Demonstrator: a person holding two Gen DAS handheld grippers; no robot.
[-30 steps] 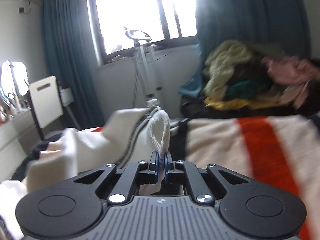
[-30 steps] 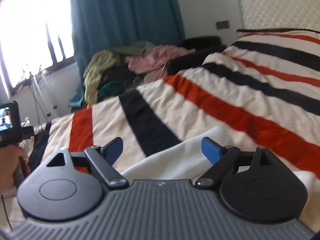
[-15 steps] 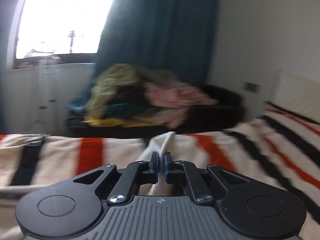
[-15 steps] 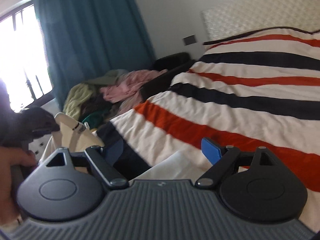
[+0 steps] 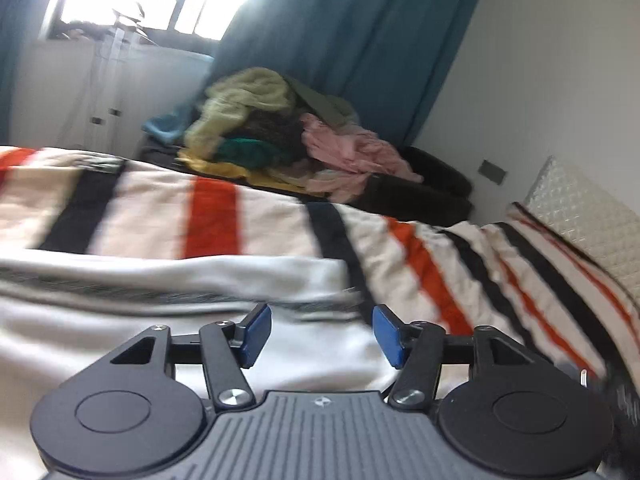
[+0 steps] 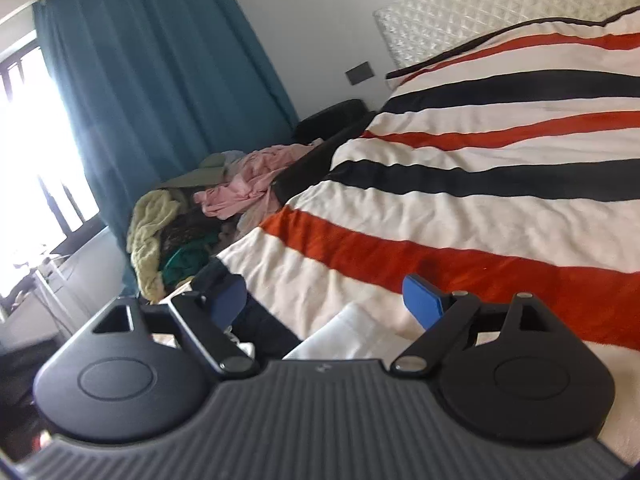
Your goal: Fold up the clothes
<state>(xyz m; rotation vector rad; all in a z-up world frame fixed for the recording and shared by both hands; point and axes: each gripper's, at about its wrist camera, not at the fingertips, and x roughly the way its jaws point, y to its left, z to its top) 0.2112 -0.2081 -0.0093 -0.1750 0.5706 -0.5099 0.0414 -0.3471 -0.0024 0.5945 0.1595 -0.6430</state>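
Let go of the cream garment: left tongs (image 5: 320, 334) now spread, where half a second ago clenched on a white fold.

Garment (image 5: 168, 280) laid flat across the striped bed (image 5: 216, 212), stretching from 9 o'clock to centre of the left view, just ahead of the blue pads (image 5: 256, 334). Right tongs (image 6: 330, 300) likewise released, gripping nothing, a white corner (image 6: 344, 332) below them. Fold apparently set down; likely next a fresh grip. Clothes pile (image 5: 276, 132) waiting at 12 o'clock.
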